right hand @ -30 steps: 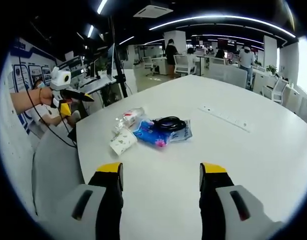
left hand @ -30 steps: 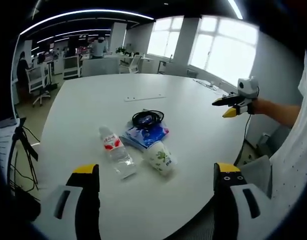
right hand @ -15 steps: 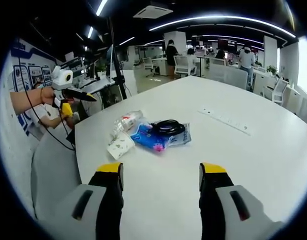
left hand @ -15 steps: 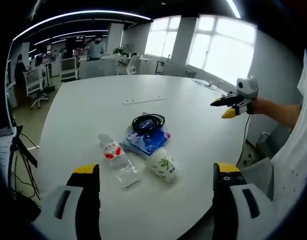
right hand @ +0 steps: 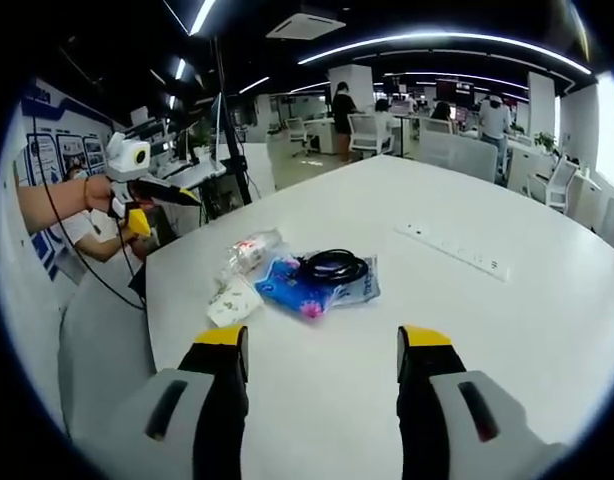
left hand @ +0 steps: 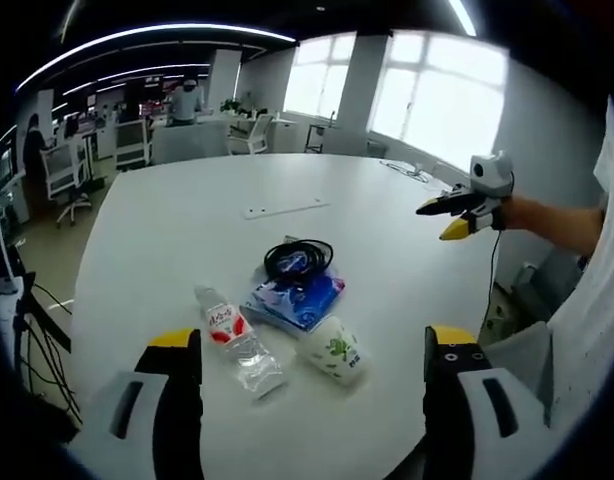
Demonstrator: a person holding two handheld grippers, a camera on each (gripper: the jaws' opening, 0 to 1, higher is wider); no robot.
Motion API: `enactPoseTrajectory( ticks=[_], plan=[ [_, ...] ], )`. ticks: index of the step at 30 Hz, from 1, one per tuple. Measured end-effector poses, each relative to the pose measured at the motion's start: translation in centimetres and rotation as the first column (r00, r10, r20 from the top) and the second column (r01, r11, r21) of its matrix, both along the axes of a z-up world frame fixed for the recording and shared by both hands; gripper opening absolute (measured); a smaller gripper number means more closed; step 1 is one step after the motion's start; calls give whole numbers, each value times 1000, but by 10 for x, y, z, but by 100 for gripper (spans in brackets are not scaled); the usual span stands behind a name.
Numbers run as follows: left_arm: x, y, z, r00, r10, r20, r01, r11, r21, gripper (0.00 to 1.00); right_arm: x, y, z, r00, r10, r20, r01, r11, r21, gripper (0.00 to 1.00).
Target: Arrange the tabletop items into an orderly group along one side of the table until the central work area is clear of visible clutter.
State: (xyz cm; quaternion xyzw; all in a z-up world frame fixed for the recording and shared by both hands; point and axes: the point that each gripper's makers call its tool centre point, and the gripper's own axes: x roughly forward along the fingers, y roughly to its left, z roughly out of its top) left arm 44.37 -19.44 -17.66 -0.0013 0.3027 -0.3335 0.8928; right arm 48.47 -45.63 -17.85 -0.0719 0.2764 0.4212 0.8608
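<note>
Four items: a clear plastic water bottle with a red label (left hand: 235, 340), a white paper cup printed with green leaves (left hand: 332, 351), a flat blue plastic packet (left hand: 299, 296) and a coil of black cable (left hand: 298, 258) lie bunched together near one rim of the large white round table (left hand: 177, 220).
Bottle: on its side, just beside the packet; lying flat it may roll when nudged, so I judge it wants a grip across the body.
Cup: tipped over beside the bottle and touching the packet's edge; being light paper, it probably needs a gentle squeeze.
Cable: coiled on top of the packet, so lifting the packet would likely carry it along.
Table fitting: a narrow white strip (right hand: 453, 250) sits flush in the tabletop, well apart from the cluster.
Left gripper (left hand: 302, 350): held above the table edge with the cluster between its yellow-tipped jaws, which stand wide apart and hold nothing; seemingly lining up an approach.
Right gripper (right hand: 320, 345): likewise wide and empty, poised over bare tabletop facing the cluster from the other side.
Progress: judged barely begun; no item is in hand.
</note>
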Motion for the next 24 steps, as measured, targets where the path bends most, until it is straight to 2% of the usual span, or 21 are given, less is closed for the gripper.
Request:
enactPoseTrajectory(
  ticks=[16,24],
  plan=[
    [38,-10,-3,1000,-22,8,22,1000,-11,94,35,26,-5,1000,12,-4,-12,1000,16,56],
    [67,-13,-8,1000,-16,11,16,1000,-4,93,53,39,-12,1000,11,-13,-10,1000,21,54]
  ],
)
